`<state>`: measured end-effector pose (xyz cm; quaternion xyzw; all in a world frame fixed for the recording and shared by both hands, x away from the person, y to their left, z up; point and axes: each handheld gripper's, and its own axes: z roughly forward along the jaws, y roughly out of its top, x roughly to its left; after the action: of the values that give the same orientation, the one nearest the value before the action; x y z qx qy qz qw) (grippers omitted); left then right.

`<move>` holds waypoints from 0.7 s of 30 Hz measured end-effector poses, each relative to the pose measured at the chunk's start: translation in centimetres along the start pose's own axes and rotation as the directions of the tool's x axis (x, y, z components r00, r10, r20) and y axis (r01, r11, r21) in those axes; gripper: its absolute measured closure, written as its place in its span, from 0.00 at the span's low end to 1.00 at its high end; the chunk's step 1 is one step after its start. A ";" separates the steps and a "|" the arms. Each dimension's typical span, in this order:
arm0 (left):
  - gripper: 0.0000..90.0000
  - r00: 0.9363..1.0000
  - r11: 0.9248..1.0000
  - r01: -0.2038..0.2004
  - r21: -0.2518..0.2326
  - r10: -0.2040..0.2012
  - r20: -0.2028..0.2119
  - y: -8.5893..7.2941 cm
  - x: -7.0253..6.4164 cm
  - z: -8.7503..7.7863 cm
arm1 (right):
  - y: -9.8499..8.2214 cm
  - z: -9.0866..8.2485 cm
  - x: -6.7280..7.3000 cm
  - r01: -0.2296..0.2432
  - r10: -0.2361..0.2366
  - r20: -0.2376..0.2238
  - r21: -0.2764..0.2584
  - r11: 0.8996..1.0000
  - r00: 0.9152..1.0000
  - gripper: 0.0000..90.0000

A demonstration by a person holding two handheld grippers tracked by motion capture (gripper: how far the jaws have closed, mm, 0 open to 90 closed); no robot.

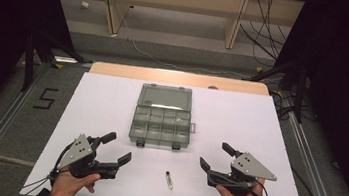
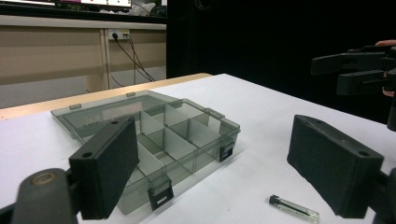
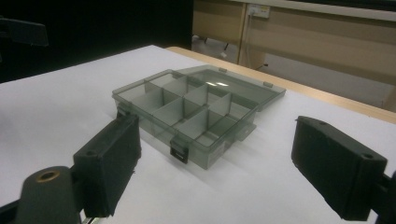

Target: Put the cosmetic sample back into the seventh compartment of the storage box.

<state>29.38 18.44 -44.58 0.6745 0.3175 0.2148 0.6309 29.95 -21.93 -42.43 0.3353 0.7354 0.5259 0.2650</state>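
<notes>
With both my left gripper [image 1: 117, 147] and right gripper [image 1: 214, 157] spread wide and empty, I judged the small clear glass vial [image 1: 168, 179] best pinched across its middle before carrying it to the open smoky-grey plastic compartment box [image 1: 161, 125].

- Left gripper [image 1: 117, 147]: black jaws, a grey three-cornered plate dotted with screws, black cables trailed behind.
- Right gripper [image 1: 215, 156]: built alike.
- A dark sleeve [image 1: 42, 195] is worn.

The left gripper [image 1: 117, 148] and the right gripper [image 1: 215, 155] were each held in 1 hand, jaws spread wide, angled inward.
</notes>
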 end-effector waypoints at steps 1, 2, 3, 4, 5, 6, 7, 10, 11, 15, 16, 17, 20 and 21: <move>0.17 1.000 1.000 0.000 0.000 0.000 0.000 0.0 0.0 0.0 | 0.0 0.0 0.0 0.000 0.000 0.000 0.000 1.000 1.000 0.19; 0.17 1.000 1.000 0.000 0.000 0.000 0.000 0.0 0.0 0.0 | 0.0 0.0 0.0 -0.003 0.003 -0.003 -0.001 1.000 1.000 0.19; 0.17 1.000 1.000 0.000 0.000 0.000 0.000 0.0 0.0 0.0 | 0.0 0.0 0.0 -0.002 0.002 -0.001 0.004 1.000 1.000 0.19; 0.17 1.000 1.000 -0.001 -0.001 0.001 0.000 0.0 0.0 0.0 | 0.1 0.0 0.0 0.000 0.000 0.000 0.007 1.000 1.000 0.19; 0.17 1.000 1.000 -0.001 -0.001 0.001 0.000 0.0 0.0 0.0 | 0.1 0.0 0.1 -0.001 0.001 0.004 0.004 1.000 1.000 0.19; 0.17 1.000 1.000 -0.001 -0.002 0.001 0.000 0.0 0.0 0.0 | 0.1 0.0 0.1 0.003 -0.003 0.002 0.005 1.000 1.000 0.19; 0.17 1.000 1.000 -0.002 -0.002 0.002 0.000 0.0 0.0 0.0 | 0.1 0.0 0.1 0.003 -0.003 0.002 0.005 1.000 1.000 0.19; 0.17 1.000 1.000 -0.003 0.000 0.003 0.000 0.0 0.0 0.0 | 0.4 0.0 0.2 0.009 -0.009 -0.007 0.029 1.000 1.000 0.19; 0.17 1.000 1.000 -0.002 0.000 0.002 0.000 0.0 0.0 0.0 | 0.7 -0.1 0.4 0.029 -0.030 0.000 0.062 0.998 1.000 0.19; 0.17 1.000 1.000 -0.003 -0.001 0.003 -0.002 -0.1 0.0 0.0 | 1.3 0.0 0.7 0.048 -0.045 -0.025 0.095 0.994 0.999 0.19; 0.17 1.000 1.000 -0.006 0.003 0.006 -0.006 0.0 0.1 0.0 | 1.8 0.1 1.0 0.077 -0.074 -0.033 0.106 0.991 0.997 0.19; 0.17 1.000 1.000 -0.009 0.001 0.009 -0.006 0.0 0.1 0.0 | 1.8 0.1 1.0 0.077 -0.074 -0.033 0.106 0.991 0.997 0.19; 0.17 1.000 1.000 -0.007 0.002 0.007 -0.005 -0.1 0.1 0.0 | 2.7 0.4 1.6 0.105 -0.096 -0.071 0.148 0.983 0.993 0.19; 0.17 1.000 1.000 -0.008 0.002 0.008 -0.005 -0.1 0.1 0.0 | 3.0 0.6 1.8 0.121 -0.109 -0.079 0.169 0.978 0.991 0.19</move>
<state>29.39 18.53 -44.65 0.6757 0.3167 0.2188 0.6287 29.86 -19.51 -39.82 0.2954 0.8053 0.4551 0.2391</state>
